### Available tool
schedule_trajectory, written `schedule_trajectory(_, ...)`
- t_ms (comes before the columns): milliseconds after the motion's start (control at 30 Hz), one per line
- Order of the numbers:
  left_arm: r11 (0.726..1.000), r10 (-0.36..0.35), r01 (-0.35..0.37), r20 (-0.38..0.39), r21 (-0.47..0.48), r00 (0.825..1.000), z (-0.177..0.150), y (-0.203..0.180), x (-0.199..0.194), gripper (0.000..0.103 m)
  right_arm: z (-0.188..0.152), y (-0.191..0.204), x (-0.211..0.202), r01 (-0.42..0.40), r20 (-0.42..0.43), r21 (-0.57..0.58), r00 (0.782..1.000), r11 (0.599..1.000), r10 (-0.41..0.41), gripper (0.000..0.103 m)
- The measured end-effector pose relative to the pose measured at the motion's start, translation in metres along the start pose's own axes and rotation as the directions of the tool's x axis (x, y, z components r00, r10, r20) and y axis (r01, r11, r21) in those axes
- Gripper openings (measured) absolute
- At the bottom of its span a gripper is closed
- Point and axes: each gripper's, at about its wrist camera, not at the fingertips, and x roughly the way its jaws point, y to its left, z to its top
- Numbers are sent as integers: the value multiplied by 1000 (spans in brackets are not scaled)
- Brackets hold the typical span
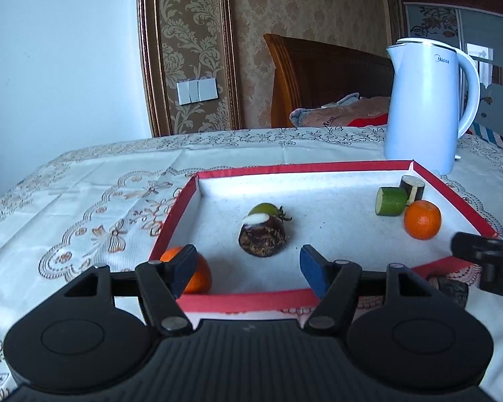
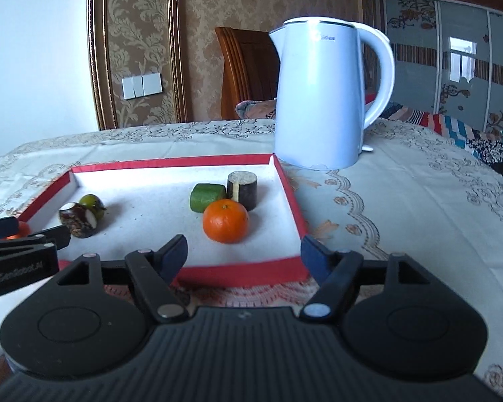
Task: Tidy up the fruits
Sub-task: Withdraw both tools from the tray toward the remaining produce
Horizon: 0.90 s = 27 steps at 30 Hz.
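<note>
**Both jaws apart and empty at the near edge of the fruit tray**

The left gripper (image 1: 248, 269) hangs over the near rim of the shallow red-edged tray with a white floor (image 1: 251, 299), its blue-padded jaws apart with nothing between them. Just behind its left pad, in the tray's near left corner, lies a round orange mandarin (image 1: 199, 276), partly hidden by that pad. Straight ahead of the gap sits a dark brown stubby fruit with a white cut top (image 1: 263, 236), and touching it from behind is a small green round fruit (image 1: 266, 208).

The right gripper (image 2: 243, 254) also has its jaws apart and holds nothing. They straddle the tray's near right corner. Just ahead of the gap sits a second orange mandarin (image 2: 225, 221). Behind it lie a green cylinder-shaped fruit piece (image 2: 207, 197) and a dark upright cylinder with a pale cut face (image 2: 242, 189), both close to the mandarin.

Beyond the tray's far right corner, on the lace-patterned tabletop (image 2: 402, 194), stands a white electric kettle (image 2: 318, 100). A dark round object (image 1: 451, 289) lies on the cloth outside the tray, to the right of the left jaws.
</note>
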Motion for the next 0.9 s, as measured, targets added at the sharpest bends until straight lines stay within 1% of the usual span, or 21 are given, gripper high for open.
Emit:
schedule_trajectory(100, 1000, 11, -11, -11, -1, 1000, -6, 6, -6, 68, -6, -9, -16, -13, 1, 5, 1000, 1000, 13, 73)
schedule_trajectory(167, 1000, 5, -5, -10, -24, 1000, -8, 13, -12, 70, -10, -18, -26, -11, 1, 11, 1000, 1000, 11, 73)
schedule_trajectory(300, 998, -3, 1, -29, -60, 1000, -13, 26, -20, 70, -20, -32, -37, -10, -19, 22, 1000, 1000, 10, 73)
schedule_trajectory(433, 998, -9, 7, -30, -62, 1000, -18, 31, -26, 70, -28, -37, -41, -24, -49, 37, 998, 999, 26, 73)
schedule_trajectory(500, 999, -2, 1, -27, -51, 1000, -20, 29, -28, 70, -30, -33, -39, -46, -66, 38, 997, 998, 48, 73)
schedule_trajectory(667, 999, -17, 15, -26, -47, 1000, -20, 29, -28, 70, -21, -10, -35, -102, -67, 32, 992, 994, 104, 73)
schedule_trajectory(800, 998, -18, 16, -26, -63, 999, -22, 34, -29, 70, -15, 10, -29, -109, -60, 5, 992, 994, 109, 73)
schedule_trajectory(900, 997, -25, 22, -30, -78, 999, -22, 37, -27, 70, -13, 20, -19, -103, -88, 20, 991, 995, 104, 72)
